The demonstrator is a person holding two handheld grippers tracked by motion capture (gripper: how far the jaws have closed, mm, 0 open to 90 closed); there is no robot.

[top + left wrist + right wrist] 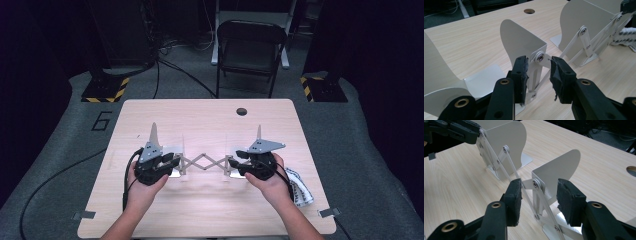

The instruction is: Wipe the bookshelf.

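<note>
The left hand-held gripper (539, 75) and right hand-held gripper (539, 200) are spread around the scissor rack's (204, 164) end plates, unpinched; uneven squeezing could tip it on the worktop (210, 210).

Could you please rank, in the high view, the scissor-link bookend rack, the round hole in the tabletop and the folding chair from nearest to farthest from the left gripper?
From the left gripper:
1. Scissor-link bookend rack, right beside it.
2. Round hole, far table edge.
3. Folding chair, beyond the table.

place: lab | signs: hazard-striped stand bases (103, 90), floor cables (172, 64), folding chair (248, 51), bare test table (210, 117)
</note>
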